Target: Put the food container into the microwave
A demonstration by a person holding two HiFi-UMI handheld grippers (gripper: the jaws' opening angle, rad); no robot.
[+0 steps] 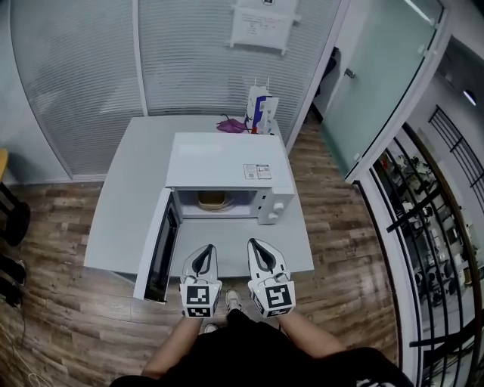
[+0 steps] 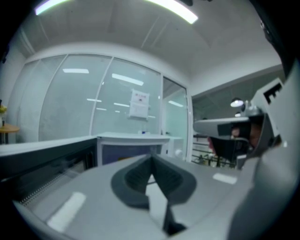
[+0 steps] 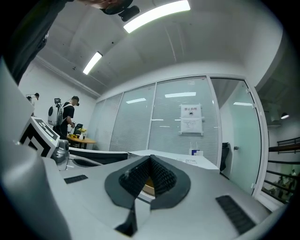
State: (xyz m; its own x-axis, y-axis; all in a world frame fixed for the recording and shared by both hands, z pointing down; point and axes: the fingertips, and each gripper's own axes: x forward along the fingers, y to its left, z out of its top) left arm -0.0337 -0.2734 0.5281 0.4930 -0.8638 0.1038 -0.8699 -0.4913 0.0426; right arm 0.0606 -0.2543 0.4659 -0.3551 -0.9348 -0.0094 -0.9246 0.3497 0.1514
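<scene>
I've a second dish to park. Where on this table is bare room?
Bare: the table strip left of the microwave and its open door, and the strip in front of the microwave. Crowded: the back edge, with a purple thing and a bag.

- A white table [image 1: 121, 204] stretches ahead of the left gripper [image 1: 206, 249] and the right gripper [image 1: 254, 244].
- A blue-and-white paper bag [image 1: 261, 111] stands at the table's far edge, well ahead of both grippers, with a purple thing [image 1: 231, 125] just to its left.
- A notice sheet [image 1: 263, 23] hangs on the glass partition [image 1: 76, 68] beyond the table.
- A black railing [image 1: 431, 227] runs well off to the right gripper's right.
- A person [image 3: 69, 115] stands at a distant desk [image 3: 79, 139], to the left of the right gripper.
</scene>
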